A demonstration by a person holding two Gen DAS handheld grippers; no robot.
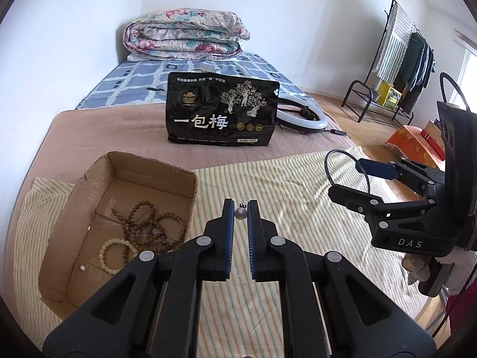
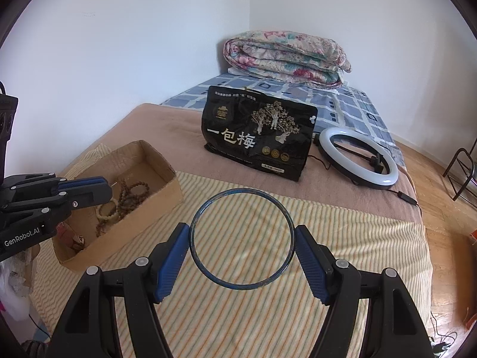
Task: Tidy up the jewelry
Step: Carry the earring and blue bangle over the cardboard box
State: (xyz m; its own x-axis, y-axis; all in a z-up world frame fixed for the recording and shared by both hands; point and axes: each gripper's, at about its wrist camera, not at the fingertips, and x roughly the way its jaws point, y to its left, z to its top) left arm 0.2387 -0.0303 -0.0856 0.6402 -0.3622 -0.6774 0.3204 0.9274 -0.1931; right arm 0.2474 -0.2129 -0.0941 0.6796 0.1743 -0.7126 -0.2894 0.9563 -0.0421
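My left gripper [image 1: 240, 208] is shut on a small grey pearl stud earring [image 1: 241, 213], held above the striped cloth just right of the cardboard box [image 1: 155, 167]. The box holds several brown bead bracelets [image 1: 146, 223], a cream bead bracelet [image 1: 114, 252] and a small pearl [image 1: 81, 267]. My right gripper [image 2: 242, 240] is shut on a thin dark blue bangle [image 2: 242, 285], gripped by its two sides above the cloth. In the left wrist view the right gripper [image 1: 347, 179] and the bangle [image 1: 328, 164] are at the right. In the right wrist view the left gripper [image 2: 98, 186] hangs over the box [image 2: 161, 197].
A black snack bag [image 1: 222, 113] stands behind the striped cloth [image 1: 283, 179] on the bed. A ring light [image 2: 357, 158] with its cable lies to the bag's right. A folded floral quilt [image 1: 184, 34] is at the bed's head. A clothes rack [image 1: 399, 59] stands on the floor at right.
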